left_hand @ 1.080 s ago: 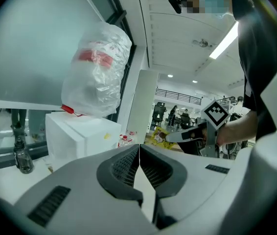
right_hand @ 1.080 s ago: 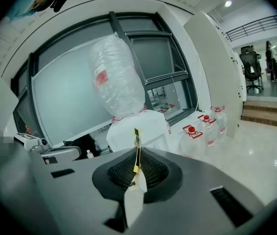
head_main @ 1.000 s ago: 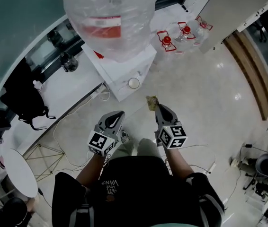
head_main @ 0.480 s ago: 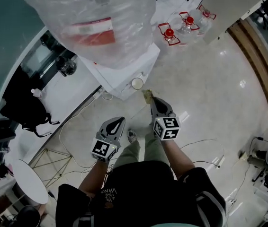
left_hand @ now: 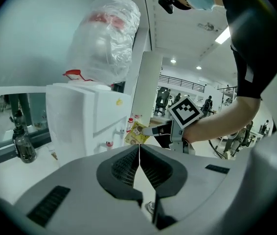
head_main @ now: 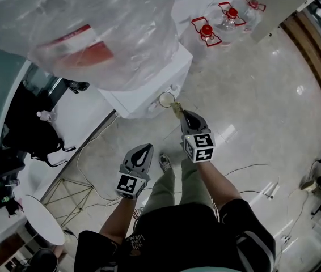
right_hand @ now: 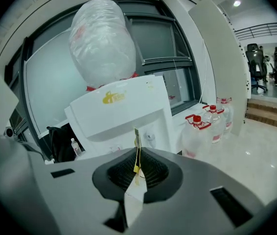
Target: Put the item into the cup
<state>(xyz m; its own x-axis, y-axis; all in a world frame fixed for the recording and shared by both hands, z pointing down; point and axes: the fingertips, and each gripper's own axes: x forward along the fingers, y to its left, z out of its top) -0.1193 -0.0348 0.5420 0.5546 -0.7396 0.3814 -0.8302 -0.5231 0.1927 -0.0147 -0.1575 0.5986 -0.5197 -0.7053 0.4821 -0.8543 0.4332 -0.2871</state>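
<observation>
A small white cup (head_main: 167,99) stands on the front ledge of the white water dispenser (head_main: 149,89). My right gripper (head_main: 182,113) is shut on a yellow packet (head_main: 177,110), whose tip lies just beside the cup's rim. In the right gripper view the packet (right_hand: 137,148) stands edge-on between the jaws, facing the dispenser (right_hand: 124,111). My left gripper (head_main: 147,147) hangs lower and to the left, shut with nothing in it. From the left gripper view I see its closed jaws (left_hand: 139,146), the packet (left_hand: 136,133) and the dispenser (left_hand: 80,121) beyond.
A big plastic-wrapped bottle (head_main: 81,27) tops the dispenser. Full water jugs with red caps (head_main: 207,32) stand on the floor behind it. A black backpack (head_main: 30,132), floor cables (head_main: 87,152) and a round white table (head_main: 38,220) are at the left.
The person has stepped closer to the dispenser. My right gripper carried the packet forward until it reached the cup. The left gripper stayed low and shut.
</observation>
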